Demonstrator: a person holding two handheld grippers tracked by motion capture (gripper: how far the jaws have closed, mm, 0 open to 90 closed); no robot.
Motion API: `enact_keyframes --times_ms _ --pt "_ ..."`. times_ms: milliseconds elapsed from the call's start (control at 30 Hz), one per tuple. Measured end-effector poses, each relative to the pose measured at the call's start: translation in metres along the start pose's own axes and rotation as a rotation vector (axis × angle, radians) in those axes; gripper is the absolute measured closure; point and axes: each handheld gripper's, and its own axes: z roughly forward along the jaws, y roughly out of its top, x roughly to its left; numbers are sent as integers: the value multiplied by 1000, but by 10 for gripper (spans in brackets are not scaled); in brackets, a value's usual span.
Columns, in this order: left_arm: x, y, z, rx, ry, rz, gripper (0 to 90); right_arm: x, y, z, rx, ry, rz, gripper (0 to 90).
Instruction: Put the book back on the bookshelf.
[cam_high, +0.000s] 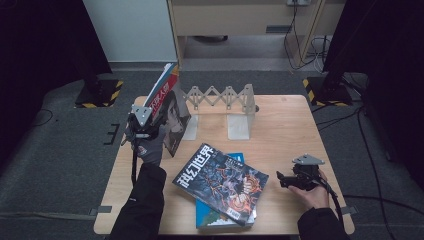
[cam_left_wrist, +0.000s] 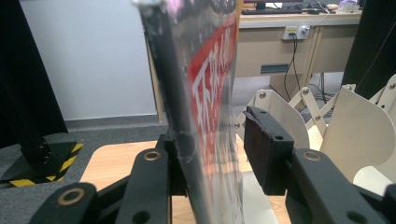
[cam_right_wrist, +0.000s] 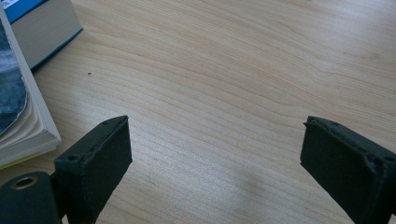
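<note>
Wooden table (cam_high: 290, 125) (magazines (cam_high: 222, 182), rack (cam_high: 225, 102))

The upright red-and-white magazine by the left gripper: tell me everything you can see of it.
The upright red-and-white magazine is thin, with a glossy cover, a red band of white characters and a dark photo below. It stands on edge on the wooden table, tilted, at the left end of the beige folding book rack. It sits between the left gripper jaws, against one pad and apart from the other.
</note>
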Motion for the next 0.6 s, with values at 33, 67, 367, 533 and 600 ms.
enact_keyframes --times_ms 33,67,367,533,600 --pt "0 0 0 0 0 0 617 0 0 0 0 0 0 91" --pt "1 1 1 2 0 -4 617 0 0 0 0 0 0 91" --pt "14 23 12 35 -66 -93 844 -1 0 0 -5 -3 5 91" --pt "10 32 18 35 -71 -111 859 -1 1 0 -5 2 7 92" --pt "8 35 20 32 -64 -112 860 -1 1 0 -5 2 7 92"
